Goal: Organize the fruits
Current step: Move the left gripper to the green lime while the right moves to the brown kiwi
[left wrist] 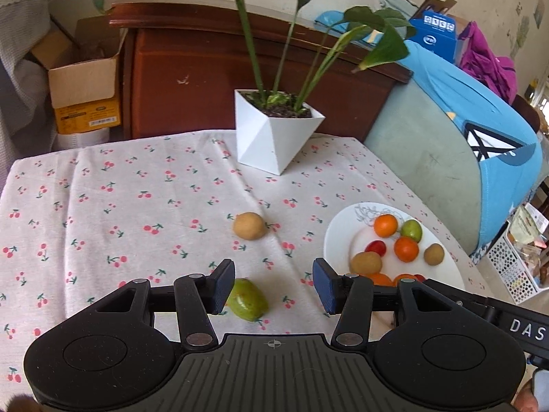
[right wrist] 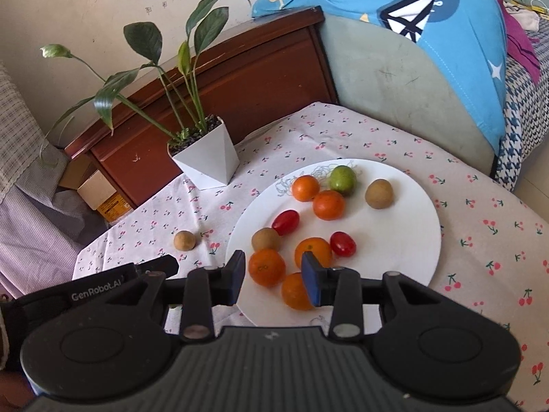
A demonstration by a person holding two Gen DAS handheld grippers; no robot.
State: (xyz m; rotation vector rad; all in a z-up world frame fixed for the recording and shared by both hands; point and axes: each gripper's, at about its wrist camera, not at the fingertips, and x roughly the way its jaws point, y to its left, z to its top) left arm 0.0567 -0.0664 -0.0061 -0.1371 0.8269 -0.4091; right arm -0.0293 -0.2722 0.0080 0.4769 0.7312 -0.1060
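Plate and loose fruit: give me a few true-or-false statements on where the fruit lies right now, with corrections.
1. The white plate holds two red cherry tomatoes. True.
2. A green fruit lies on the cherry-print tablecloth, off the plate. True.
3. The left tool is clamped on that green fruit. False: its jaws are open and the fruit lies on the cloth by one finger.
4. The potted plant stands on the plate. False: it stands on the cloth, apart from it.
5. A brown fruit lies on the cloth off the plate. True.
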